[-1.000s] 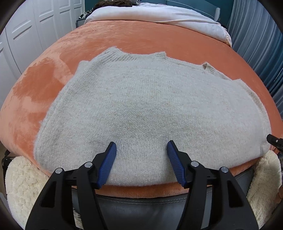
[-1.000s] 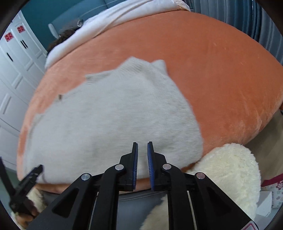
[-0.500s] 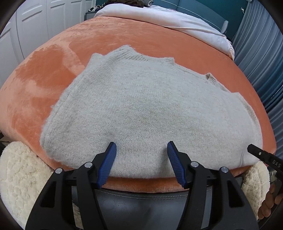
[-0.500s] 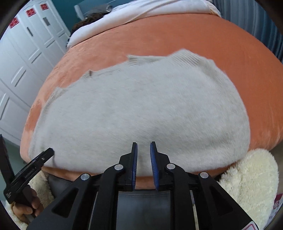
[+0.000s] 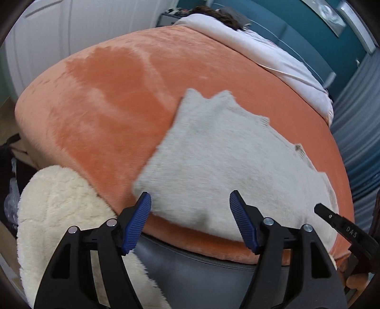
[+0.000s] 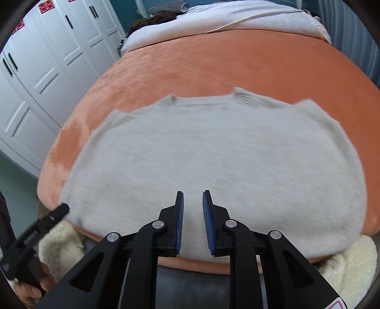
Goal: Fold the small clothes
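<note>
black plastic left gripper (image 5: 190, 218) and right gripper (image 6: 192, 222), ribbed blue pads (image 5: 137, 222), silver pivot screws (image 6: 158, 224), white lettering, bare fingers (image 6: 29, 288) around the handle.

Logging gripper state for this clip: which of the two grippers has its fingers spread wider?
The left gripper: its blue-padded fingers stand far apart over the near hem of the grey sweater. The right gripper shows only a narrow gap.

An orange plush bed (image 6: 237, 61) carries a flat grey sweater (image 6: 213, 161) and a white blanket (image 6: 225, 16).
</note>
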Motion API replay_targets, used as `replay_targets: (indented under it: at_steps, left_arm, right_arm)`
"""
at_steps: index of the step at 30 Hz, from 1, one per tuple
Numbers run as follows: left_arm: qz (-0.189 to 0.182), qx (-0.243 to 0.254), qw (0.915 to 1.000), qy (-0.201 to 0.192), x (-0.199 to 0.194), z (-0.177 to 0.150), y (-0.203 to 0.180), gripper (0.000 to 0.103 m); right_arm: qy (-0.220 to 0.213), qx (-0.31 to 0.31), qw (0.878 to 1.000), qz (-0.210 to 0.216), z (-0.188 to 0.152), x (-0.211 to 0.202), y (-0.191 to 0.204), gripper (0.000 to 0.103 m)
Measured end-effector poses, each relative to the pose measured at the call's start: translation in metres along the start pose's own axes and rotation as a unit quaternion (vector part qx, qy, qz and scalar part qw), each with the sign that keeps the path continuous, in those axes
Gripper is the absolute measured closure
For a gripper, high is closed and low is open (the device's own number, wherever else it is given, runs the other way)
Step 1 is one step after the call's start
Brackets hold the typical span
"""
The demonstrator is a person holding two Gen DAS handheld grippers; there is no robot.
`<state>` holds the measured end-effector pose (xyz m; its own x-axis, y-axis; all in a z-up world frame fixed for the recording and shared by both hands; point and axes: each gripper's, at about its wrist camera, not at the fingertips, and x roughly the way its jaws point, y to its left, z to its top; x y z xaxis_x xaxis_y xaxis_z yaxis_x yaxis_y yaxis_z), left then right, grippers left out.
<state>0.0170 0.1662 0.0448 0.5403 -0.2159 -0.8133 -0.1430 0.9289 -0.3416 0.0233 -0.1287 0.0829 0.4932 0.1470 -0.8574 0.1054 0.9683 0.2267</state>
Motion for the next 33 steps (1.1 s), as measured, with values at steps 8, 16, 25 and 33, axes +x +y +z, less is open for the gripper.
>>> replay_targets:
  at_steps: [8, 16, 25, 33]
  left_arm:
    - [-0.002, -0.040, 0.9990, 0.020, 0.007, -0.002, 0.026, 0.037]
    - [-0.011, -0.015, 0.9993, 0.032, 0.014, -0.006, 0.012, 0.037]
    - [-0.006, -0.005, 0.9991, 0.041, 0.022, -0.007, 0.008, 0.036]
    - [0.001, -0.009, 0.9985, 0.053, 0.036, -0.006, 0.005, 0.033]
  right_arm:
    - [0.053, -0.067, 0.996, -0.032, 0.002, 0.064, 0.053, 0.083]
    - [0.025, -0.073, 0.997, -0.032, 0.014, 0.049, 0.067, 0.082]
    - [0.015, -0.039, 0.999, -0.026, 0.023, 0.042, 0.053, 0.081]
    - [0.037, -0.012, 0.998, -0.040, 0.017, 0.065, 0.029, 0.081]
